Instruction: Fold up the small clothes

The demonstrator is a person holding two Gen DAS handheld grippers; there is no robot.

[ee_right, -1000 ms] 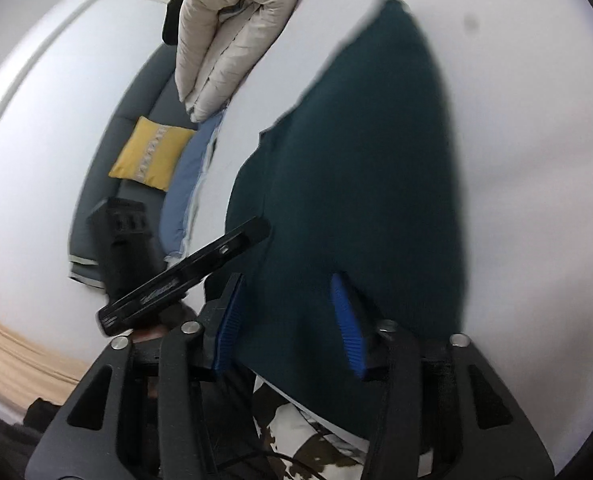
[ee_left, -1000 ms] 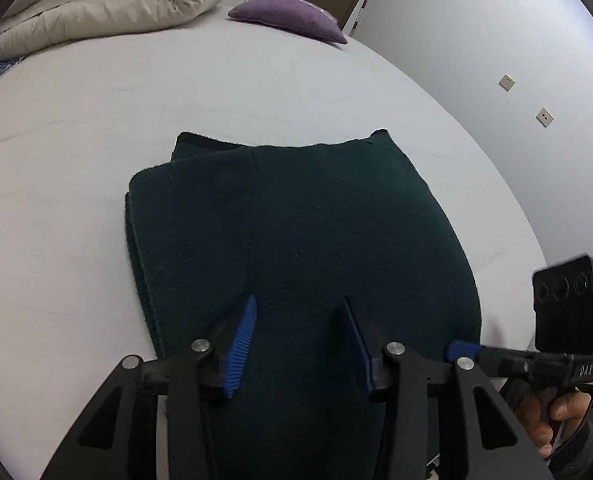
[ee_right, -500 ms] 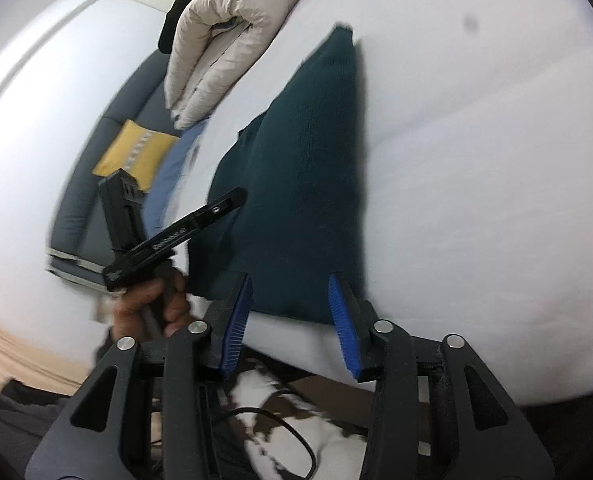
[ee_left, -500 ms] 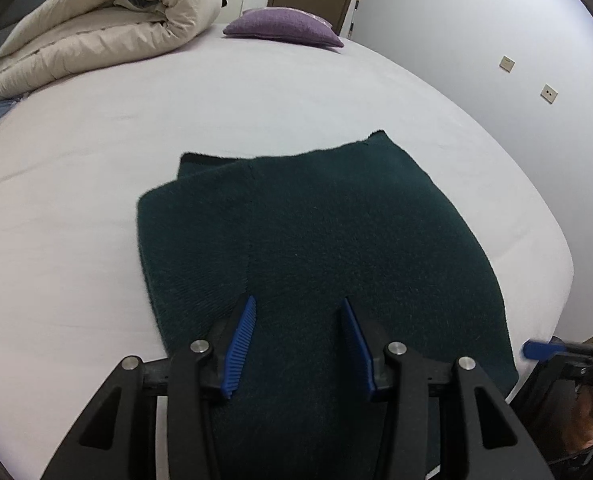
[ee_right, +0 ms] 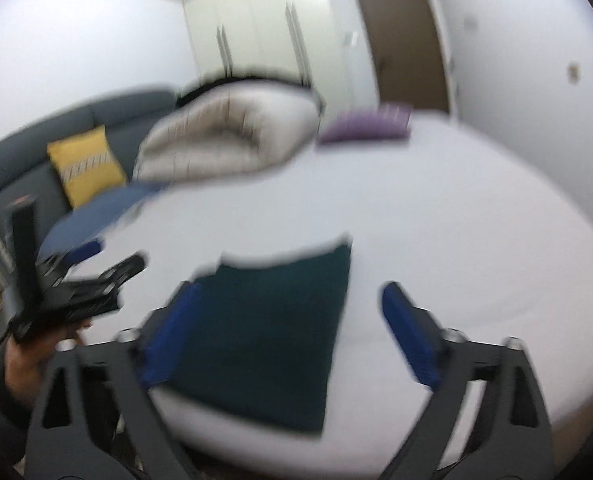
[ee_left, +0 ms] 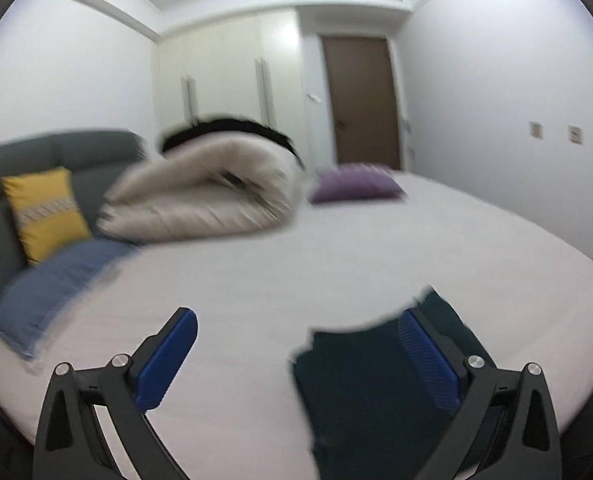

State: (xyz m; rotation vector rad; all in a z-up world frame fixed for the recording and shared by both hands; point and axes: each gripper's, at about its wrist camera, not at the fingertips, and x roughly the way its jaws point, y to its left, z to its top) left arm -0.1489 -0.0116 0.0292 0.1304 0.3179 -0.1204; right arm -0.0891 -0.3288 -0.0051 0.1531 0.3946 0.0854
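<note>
A folded dark green garment [ee_right: 268, 328] lies flat on the white bed [ee_right: 436, 208], near its front edge. In the left wrist view the same dark green garment [ee_left: 364, 380] fills the lower right. My left gripper [ee_left: 296, 360] hangs above the bed, jaws opening wide, nothing held between its blue pads [ee_left: 164, 364]. My right gripper [ee_right: 292, 332] is raised above the garment, jaws opening wide too, with no cloth pinched. The left gripper [ee_right: 72, 284] also shows at the right wrist view's left edge, in a person's hand [ee_right: 28, 360]. Both views are blurred.
A rolled cream duvet [ee_left: 208, 192] and a purple pillow [ee_left: 356, 186] lie at the bed's far side. A blue cloth [ee_left: 52, 284] drapes the left edge. A grey sofa [ee_left: 48, 152] with a yellow cushion [ee_left: 42, 212] stands left. Wardrobe and brown door [ee_left: 362, 100] behind.
Both grippers have risen and tilted up from the garment toward the room, and their jaws have spread from half-closed to wide. The garment stays folded on the bed.
</note>
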